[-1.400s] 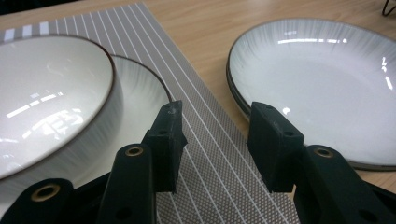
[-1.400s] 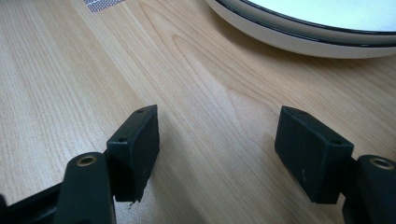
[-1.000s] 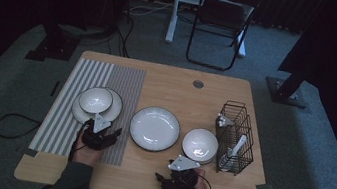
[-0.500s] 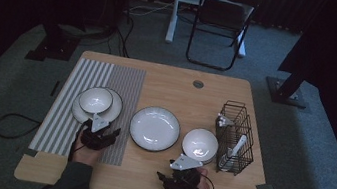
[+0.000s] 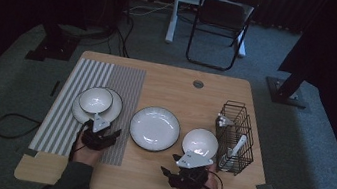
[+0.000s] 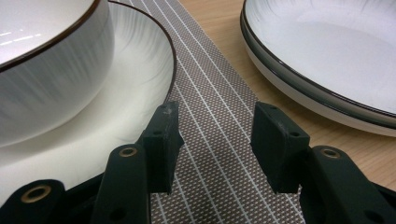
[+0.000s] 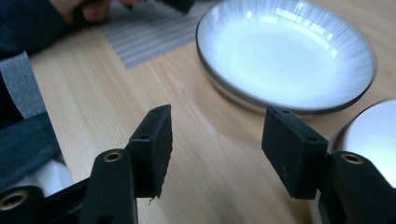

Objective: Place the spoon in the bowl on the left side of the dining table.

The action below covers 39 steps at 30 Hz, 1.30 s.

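Right gripper (image 5: 184, 169) has lifted slightly off the surface (image 5: 154, 176), fingers just narrowing on nothing; the small bowl (image 5: 200, 142) lies just ahead, nearer this hand.

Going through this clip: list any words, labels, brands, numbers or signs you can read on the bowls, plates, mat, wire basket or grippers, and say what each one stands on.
None can be read.
Bowl, centre plate, stacked bowl on its plate: plain white with dark rims, no marks.
Striped mat and wire basket: no print.
Left gripper and right gripper: no lettering visible.
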{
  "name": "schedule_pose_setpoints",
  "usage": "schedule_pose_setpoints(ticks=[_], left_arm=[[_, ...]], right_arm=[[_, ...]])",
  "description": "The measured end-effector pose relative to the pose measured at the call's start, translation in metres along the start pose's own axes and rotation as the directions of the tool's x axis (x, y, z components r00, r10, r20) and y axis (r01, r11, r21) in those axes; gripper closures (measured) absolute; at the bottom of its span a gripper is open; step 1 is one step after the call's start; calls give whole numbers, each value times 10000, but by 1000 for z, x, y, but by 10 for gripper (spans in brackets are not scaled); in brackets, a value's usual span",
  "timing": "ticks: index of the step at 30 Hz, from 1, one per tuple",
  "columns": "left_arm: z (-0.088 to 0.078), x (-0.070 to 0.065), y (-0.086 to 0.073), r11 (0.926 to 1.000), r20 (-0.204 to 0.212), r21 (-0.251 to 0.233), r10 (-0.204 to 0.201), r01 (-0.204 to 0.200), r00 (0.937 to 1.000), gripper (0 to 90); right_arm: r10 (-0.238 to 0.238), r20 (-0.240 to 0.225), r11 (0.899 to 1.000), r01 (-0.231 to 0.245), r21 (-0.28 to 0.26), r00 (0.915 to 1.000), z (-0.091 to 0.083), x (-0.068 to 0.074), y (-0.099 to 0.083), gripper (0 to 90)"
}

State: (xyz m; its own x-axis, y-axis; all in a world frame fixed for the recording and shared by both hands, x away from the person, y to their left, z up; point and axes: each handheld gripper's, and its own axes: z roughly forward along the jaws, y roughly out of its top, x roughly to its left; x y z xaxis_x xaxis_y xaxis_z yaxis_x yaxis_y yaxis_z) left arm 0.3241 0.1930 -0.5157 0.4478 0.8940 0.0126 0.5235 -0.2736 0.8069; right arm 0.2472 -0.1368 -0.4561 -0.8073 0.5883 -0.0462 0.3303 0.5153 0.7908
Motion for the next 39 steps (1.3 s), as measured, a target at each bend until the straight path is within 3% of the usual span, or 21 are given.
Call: schedule_pose_setpoints(ticks=[4, 19, 32, 39], left_arm=[[1, -1, 0, 10000, 25, 41, 51, -52, 10000, 530], [3, -2, -1, 9998, 120, 202, 71, -73, 9999, 530], [4, -3, -1, 9996, 131, 274, 118, -121, 9998, 527], [4, -4, -1, 9993, 148, 324, 158, -163, 9998, 525]], right_arm=[[-139, 210, 9996, 144, -229, 9997, -12, -3, 9, 422], [74, 971, 9967, 5, -807, 9953, -51, -26, 24, 447], [308, 2012, 9885, 0, -1513, 9791, -94, -49, 29, 456], [452, 2304, 9887, -106, -1495, 9720, -103, -61, 21, 435]])
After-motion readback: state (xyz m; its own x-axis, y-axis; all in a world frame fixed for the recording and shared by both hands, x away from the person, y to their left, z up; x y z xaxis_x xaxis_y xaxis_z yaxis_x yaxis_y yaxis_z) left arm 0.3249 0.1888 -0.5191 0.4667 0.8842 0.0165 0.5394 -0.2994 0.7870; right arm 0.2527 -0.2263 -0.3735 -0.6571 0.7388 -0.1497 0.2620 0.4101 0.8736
